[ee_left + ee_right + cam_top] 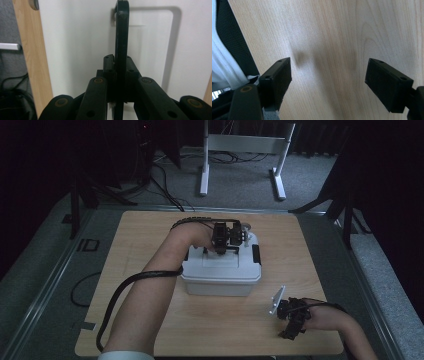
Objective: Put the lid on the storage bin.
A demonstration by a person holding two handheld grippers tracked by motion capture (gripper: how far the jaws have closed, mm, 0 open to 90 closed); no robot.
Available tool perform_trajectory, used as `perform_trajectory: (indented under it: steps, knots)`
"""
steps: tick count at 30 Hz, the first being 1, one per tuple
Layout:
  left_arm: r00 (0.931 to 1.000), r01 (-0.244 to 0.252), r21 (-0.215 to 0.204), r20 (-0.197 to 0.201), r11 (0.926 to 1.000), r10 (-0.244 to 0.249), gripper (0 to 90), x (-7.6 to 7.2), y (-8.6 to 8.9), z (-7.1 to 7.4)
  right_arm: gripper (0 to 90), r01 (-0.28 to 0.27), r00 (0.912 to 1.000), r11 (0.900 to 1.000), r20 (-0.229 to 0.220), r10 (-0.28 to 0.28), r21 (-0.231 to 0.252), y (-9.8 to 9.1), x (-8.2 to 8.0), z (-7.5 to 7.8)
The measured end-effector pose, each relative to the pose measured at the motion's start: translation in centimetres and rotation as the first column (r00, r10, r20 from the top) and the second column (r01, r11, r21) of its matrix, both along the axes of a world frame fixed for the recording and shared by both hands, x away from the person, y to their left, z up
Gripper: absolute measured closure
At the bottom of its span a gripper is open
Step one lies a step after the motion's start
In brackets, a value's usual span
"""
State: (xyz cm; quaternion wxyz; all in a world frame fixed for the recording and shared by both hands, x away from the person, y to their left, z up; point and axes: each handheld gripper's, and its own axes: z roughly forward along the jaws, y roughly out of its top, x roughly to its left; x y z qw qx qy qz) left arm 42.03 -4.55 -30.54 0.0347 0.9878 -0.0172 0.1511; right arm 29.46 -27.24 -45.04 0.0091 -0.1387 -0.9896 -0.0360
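At the centre of the high view, the left tongs (226,241) hang over the white lidded box (221,270), pinched on its black handle (121,37), which stands upright off the lid, its long axis running up the frame in the left gripper view. The left hand is clearly the nearer. Lower right, the right tongs (291,319) rest spread and empty on the pale wooden worktop (140,245). Beyond lies grey carpet, cables and a white frame in a dim room.

The storage box (220,270) was white with a black handle (121,37) (latches black too), on a pale wood-grain table (150,250); both grippers were black.
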Motion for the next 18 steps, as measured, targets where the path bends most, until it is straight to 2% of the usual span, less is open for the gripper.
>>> perform_trajectory:
  steps: [5, 13, 14, 15, 17, 18]
  knots:
    - [1.0000, 0.000, 0.003, -0.003, 1.0000, 0.000, 83.8, 0.1, -0.4, -0.8, 20.5, -0.002, 1.0000, 1.0000, -0.001, 0.002, 0.003, 0.1, 0.0, -0.1]
    - [0.9997, -0.017, -0.027, -0.021, 0.9995, 0.016, 81.1, 0.3, 0.2, -0.5, 20.5, 0.001, 1.0000, 1.0000, -0.007, -0.001, 0.002, 0.0, 0.1, -0.2]
    - [0.9995, -0.011, -0.041, -0.031, 0.9991, 0.010, 81.1, 0.3, 0.3, -0.3, 20.5, 0.001, 1.0000, 1.0000, -0.005, -0.001, 0.002, 0.0, 0.1, -0.1]
    - [0.9996, -0.014, -0.046, -0.024, 0.9989, 0.013, 78.3, 0.2, 0.4, -0.1, 20.5, 0.003, 1.0000, 1.0000, -0.002, -0.003, 0.004, 0.0, 0.2, -0.1]
    - [0.9991, -0.024, -0.053, -0.036, 0.9983, 0.022, 69.7, 0.3, 0.6, 0.2, 20.5, 0.004, 1.0000, 1.0000, 0.002, -0.004, 0.006, 0.0, 0.2, 0.0]
    - [0.9992, -0.030, -0.056, -0.028, 0.9980, 0.028, 68.5, 0.2, 0.8, 0.4, 20.5, 0.006, 1.0000, 1.0000, 0.006, -0.006, 0.006, 0.0, 0.3, 0.2]
